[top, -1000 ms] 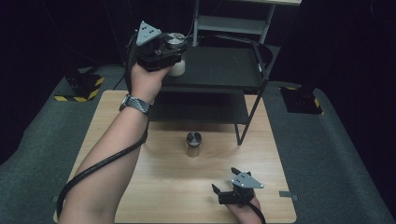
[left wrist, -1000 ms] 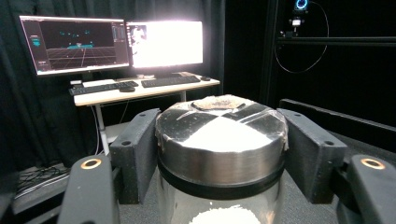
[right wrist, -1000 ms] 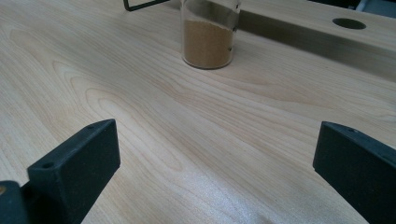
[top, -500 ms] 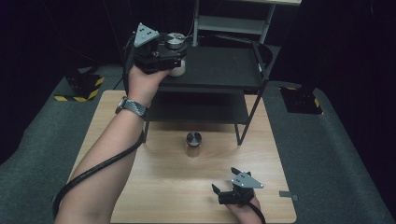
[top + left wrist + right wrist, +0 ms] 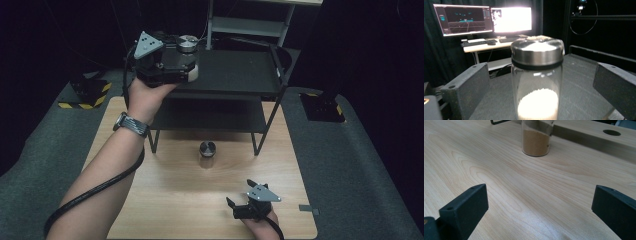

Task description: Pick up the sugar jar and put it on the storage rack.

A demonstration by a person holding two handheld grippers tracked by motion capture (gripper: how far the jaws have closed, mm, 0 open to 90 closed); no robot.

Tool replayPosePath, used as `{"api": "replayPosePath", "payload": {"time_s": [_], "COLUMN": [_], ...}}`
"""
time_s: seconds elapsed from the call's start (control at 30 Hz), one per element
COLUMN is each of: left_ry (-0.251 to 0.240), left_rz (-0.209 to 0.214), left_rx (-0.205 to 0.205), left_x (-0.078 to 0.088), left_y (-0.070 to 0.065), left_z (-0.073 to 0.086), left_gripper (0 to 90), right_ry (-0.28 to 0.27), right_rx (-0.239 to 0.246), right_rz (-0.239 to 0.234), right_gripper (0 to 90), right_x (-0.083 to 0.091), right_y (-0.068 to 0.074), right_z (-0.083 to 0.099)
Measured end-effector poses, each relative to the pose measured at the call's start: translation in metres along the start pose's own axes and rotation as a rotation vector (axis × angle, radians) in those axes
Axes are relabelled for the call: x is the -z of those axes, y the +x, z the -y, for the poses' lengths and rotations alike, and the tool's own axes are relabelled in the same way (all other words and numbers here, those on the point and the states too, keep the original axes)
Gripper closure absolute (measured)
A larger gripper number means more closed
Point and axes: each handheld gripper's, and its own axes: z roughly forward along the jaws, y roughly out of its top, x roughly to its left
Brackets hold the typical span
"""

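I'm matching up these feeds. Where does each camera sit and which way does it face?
High view: above, looking down on the wooden table; forearms, both hand-held grippers.
Left gripper view: on the left hand-held gripper, facing the steel-lidded glass jar of white powder; open jaws.
Right gripper view: on the right hand-held gripper, facing the brown-powder jar, shared with the high view.

L gripper point(image 5: 192, 67) raised, jaws wide, R gripper point(image 5: 239, 209) low, open

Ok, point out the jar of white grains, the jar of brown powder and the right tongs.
Jar of white grains point(image 5: 537, 82): left gripper view, glass wall below the metal lid.
Jar of brown powder point(image 5: 535, 142): right gripper view, powder-filled lower wall.
Right tongs point(image 5: 239, 206): high view, midway between fingertips.
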Motion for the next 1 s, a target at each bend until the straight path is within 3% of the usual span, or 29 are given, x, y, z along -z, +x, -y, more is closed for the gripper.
{"api": "replayPosePath", "payload": {"time_s": [0.67, 1.0], "left_ry": [-0.001, 0.037], "left_rz": [0.04, 0.07], "left_rx": [-0.017, -0.037], "left_x": [0.046, 0.068], "left_y": [0.002, -0.005], "left_z": [0.041, 0.078], "left_gripper": [0.3, 0.3], "right_ry": [0.001, 0.002], "right_rx": [0.001, 0.004], "right_rz": [0.004, 0.007], "right_gripper": [0.2, 0.2], "right_x": [0.0, 0.0], "right_y": [0.001, 0.002], "right_z": [0.0, 0.0]}}
